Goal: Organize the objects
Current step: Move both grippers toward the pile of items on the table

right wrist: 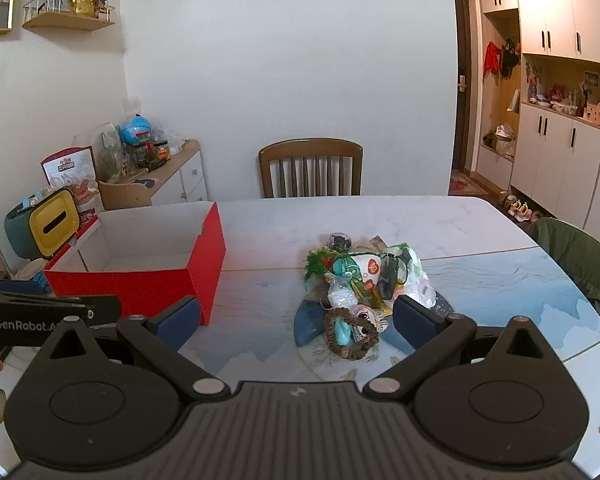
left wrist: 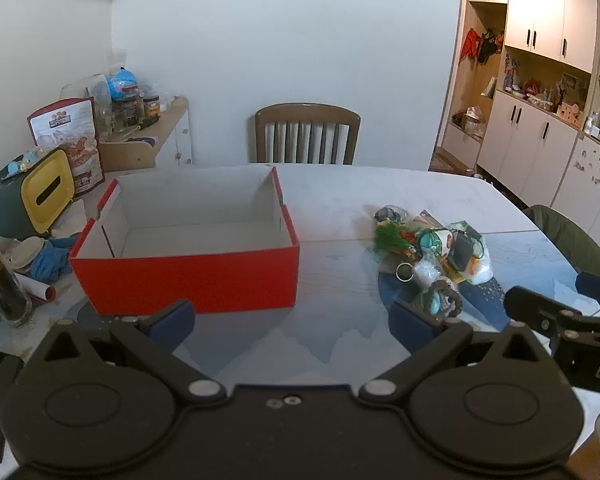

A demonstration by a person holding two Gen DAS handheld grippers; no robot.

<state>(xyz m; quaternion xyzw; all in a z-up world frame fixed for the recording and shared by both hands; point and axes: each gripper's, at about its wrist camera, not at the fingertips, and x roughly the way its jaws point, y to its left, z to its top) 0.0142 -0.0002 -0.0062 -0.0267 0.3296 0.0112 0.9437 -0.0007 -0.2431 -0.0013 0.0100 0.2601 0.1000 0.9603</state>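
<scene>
An open red box (left wrist: 188, 280) with a white, empty inside stands on the table; it also shows at the left in the right wrist view (right wrist: 140, 284). A pile of small trinkets (left wrist: 432, 252) lies to its right: green tinsel, a white bag, a key ring, a woven brown ring. In the right wrist view the pile (right wrist: 364, 280) sits just ahead, the woven ring (right wrist: 350, 334) nearest. My left gripper (left wrist: 292, 326) is open and empty in front of the box. My right gripper (right wrist: 296, 324) is open and empty, just short of the pile.
A yellow-and-grey tissue holder (left wrist: 32, 196), blue gloves (left wrist: 50, 262) and a dark jar (left wrist: 4, 292) crowd the table's left edge. A wooden chair (left wrist: 306, 134) stands at the far side. A chair with a green jacket (right wrist: 580, 264) is at the right.
</scene>
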